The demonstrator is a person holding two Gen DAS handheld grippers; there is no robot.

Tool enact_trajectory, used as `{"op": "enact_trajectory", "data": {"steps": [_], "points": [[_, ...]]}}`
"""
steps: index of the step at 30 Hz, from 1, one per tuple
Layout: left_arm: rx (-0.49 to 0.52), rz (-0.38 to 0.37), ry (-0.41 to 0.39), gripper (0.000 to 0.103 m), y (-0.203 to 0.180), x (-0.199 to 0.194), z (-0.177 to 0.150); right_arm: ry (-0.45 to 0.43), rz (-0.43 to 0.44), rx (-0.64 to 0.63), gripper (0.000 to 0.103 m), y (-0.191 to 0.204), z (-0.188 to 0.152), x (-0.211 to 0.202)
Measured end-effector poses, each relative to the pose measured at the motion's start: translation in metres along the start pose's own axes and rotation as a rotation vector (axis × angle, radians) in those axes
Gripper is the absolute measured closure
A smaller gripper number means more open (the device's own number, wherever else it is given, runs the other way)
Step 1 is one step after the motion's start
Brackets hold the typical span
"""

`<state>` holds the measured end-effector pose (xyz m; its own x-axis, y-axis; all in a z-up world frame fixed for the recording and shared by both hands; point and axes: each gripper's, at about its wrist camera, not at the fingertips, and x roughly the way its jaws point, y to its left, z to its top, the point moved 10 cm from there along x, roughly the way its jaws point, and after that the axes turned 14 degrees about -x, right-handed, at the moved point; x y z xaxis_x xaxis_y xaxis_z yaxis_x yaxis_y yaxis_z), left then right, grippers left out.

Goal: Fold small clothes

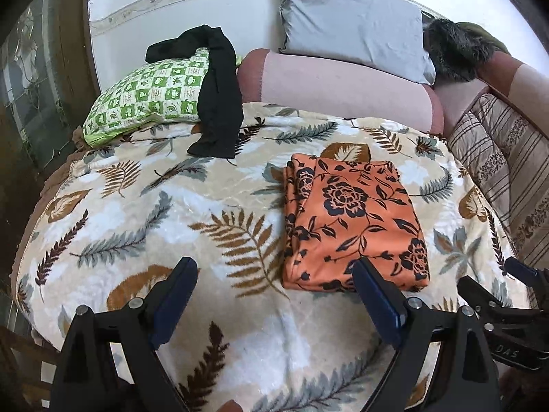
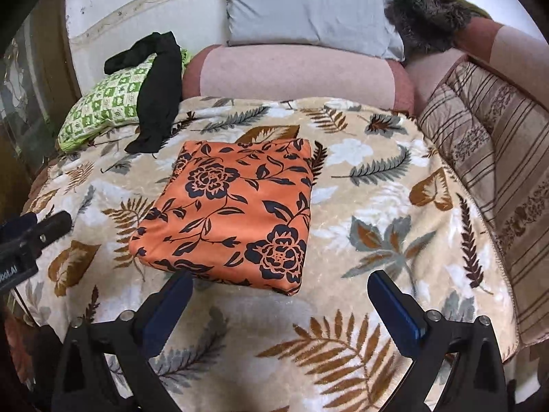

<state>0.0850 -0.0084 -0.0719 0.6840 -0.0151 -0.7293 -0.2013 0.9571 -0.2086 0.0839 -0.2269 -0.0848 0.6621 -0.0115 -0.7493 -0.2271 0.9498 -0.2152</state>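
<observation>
An orange cloth with a black flower print [image 1: 353,219] [image 2: 233,213] lies folded into a neat rectangle on the leaf-patterned blanket [image 1: 137,213] [image 2: 377,189]. My left gripper [image 1: 274,267] hovers open just in front of the cloth's near left corner, nothing between its blue pads. My right gripper [image 2: 279,278] is open too, just short of the cloth's near edge and empty. Each gripper shows at the edge of the other's view: the right gripper [image 1: 494,274] and the left gripper [image 2: 41,223]. A black garment [image 1: 219,103] [image 2: 158,92] lies unfolded, draped over a pillow at the back left.
The green checked pillow [image 1: 144,99] [image 2: 103,110] sits under the black garment. Behind the blanket lie a pink bolster [image 1: 343,86] [image 2: 295,72] and a grey pillow [image 1: 353,27] [image 2: 308,10]. A striped cushion [image 1: 504,158] [image 2: 497,158] borders the right side; a dark furry item [image 1: 456,48] rests at the back right.
</observation>
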Motion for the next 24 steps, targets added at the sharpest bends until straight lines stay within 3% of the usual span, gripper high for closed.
{"op": "enact_trajectory", "data": {"steps": [20,24], "points": [[0.035,0.02,-0.036,0.011,-0.012,-0.019,0.007,-0.04,-0.052,-0.069,0.0,0.003,0.017,-0.014],[0.035,0.026,-0.036,0.006,-0.012,-0.018,0.009,-0.047,-0.055,-0.075,0.0,0.003,0.022,-0.014]]}}
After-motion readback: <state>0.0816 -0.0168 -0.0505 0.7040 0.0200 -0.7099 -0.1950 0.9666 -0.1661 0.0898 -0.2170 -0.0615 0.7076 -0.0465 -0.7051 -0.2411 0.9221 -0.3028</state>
